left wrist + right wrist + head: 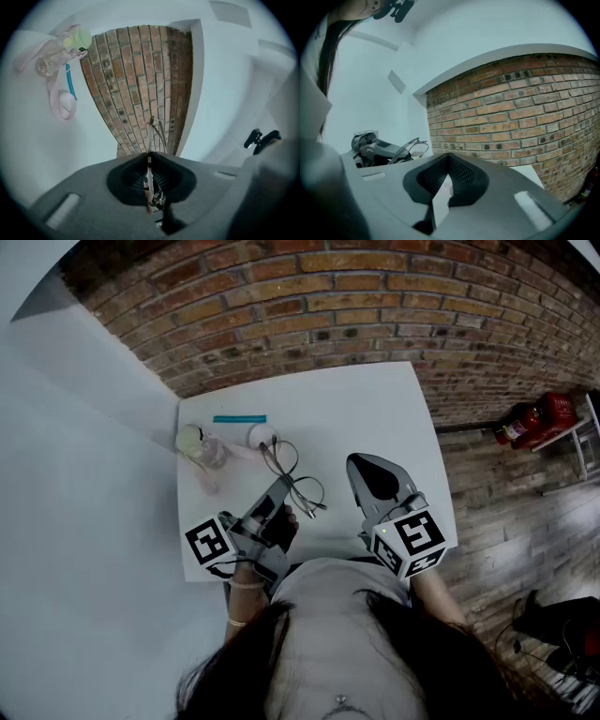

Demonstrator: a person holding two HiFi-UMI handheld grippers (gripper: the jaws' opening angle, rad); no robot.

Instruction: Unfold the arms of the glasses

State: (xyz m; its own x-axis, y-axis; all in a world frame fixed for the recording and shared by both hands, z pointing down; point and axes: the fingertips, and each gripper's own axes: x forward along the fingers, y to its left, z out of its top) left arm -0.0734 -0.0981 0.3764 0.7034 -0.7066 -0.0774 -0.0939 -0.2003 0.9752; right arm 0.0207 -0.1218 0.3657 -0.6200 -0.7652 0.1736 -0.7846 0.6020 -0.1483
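Note:
The glasses [298, 482] are thin, dark and wire-framed, and they hang just above the white table [375, 409] near its middle. My left gripper [281, 493] is shut on them from the near-left side. In the left gripper view, a thin metal arm of the glasses [149, 165] is pinched edge-on between the jaws of my left gripper [149, 155], and the rest of the frame [156, 132] sticks out beyond them. My right gripper [360, 465] is to the right of the glasses and apart from them. Its jaws [449, 157] are shut on nothing. In the right gripper view, the glasses [410, 147] show at the left.
At the table's far left lie a teal stick [239, 418], a clear bottle with a green cap [199, 442] and a white and pink round thing [262, 437]. A brick wall [375, 296] backs the table. A red extinguisher [530, 422] lies on the floor at the right.

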